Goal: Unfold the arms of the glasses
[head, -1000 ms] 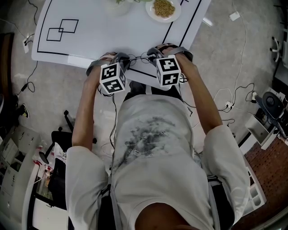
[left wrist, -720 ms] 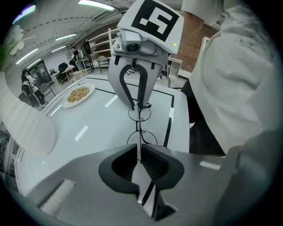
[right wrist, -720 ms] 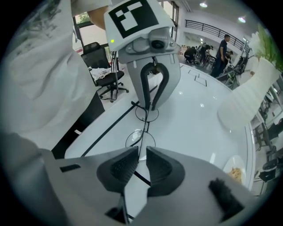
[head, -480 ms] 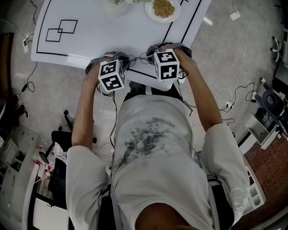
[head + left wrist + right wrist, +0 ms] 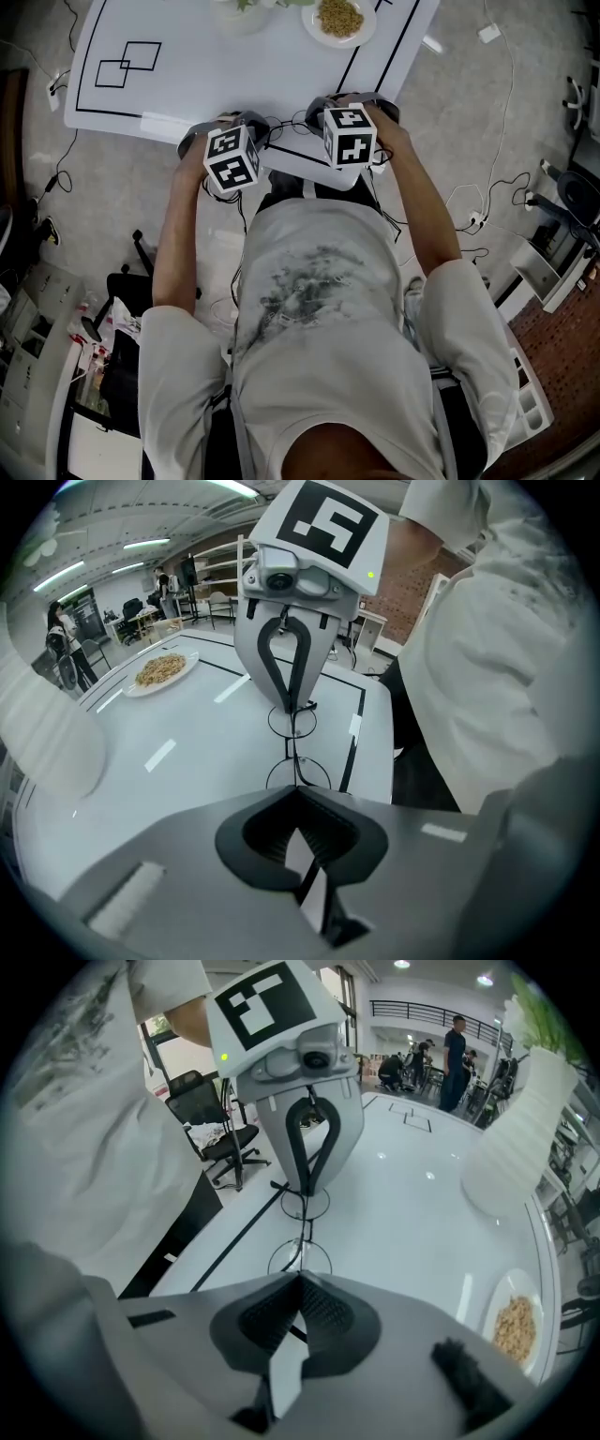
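Note:
Thin black round-lens glasses hang just over the white table, stretched between my two grippers, which face each other at the table's near edge. My left gripper is shut on the near end of the frame, and a thin dark arm runs back between its jaws. My right gripper is shut on the opposite end in the same way. Each gripper shows in the other's view: the right gripper's fingertips, the left gripper's fingertips. In the head view the glasses are mostly hidden by the marker cubes.
A plate of grain-like food sits at the table's far side beside a white vase. Black lines are marked on the tabletop. The person's torso is close behind the near table edge; an office chair stands on the floor.
Both grippers have shifted slightly forward over the table edge, still holding the glasses between them.

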Available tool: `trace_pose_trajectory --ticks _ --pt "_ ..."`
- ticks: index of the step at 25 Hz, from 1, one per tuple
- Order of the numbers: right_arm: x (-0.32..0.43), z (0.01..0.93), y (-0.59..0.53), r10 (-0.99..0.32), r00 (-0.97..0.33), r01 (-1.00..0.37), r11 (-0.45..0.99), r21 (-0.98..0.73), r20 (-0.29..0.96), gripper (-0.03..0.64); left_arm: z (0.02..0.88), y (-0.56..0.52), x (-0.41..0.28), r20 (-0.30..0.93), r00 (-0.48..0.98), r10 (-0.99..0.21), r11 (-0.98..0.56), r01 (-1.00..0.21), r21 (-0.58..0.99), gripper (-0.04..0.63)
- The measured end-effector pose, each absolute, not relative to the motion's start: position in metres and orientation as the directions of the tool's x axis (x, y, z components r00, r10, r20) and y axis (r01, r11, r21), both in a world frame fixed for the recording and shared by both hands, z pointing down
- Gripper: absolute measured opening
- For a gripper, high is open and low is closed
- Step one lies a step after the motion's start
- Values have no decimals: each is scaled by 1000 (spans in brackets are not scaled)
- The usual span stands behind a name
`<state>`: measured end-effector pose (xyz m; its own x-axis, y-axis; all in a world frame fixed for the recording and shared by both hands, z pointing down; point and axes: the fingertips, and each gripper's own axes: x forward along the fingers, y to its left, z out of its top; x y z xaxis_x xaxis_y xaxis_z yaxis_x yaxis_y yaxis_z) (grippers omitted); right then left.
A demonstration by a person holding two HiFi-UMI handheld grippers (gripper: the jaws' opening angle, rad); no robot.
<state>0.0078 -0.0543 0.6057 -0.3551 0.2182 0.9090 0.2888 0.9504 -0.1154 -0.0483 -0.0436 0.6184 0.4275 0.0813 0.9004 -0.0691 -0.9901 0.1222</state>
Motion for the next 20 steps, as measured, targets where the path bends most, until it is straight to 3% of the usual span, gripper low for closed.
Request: trace_pose_trajectory --ticks 20 --pt "12 597 -51 154 -487 104 988 -118 860 15 613 -42 -46 886 463 31 -988 -118 96 5"
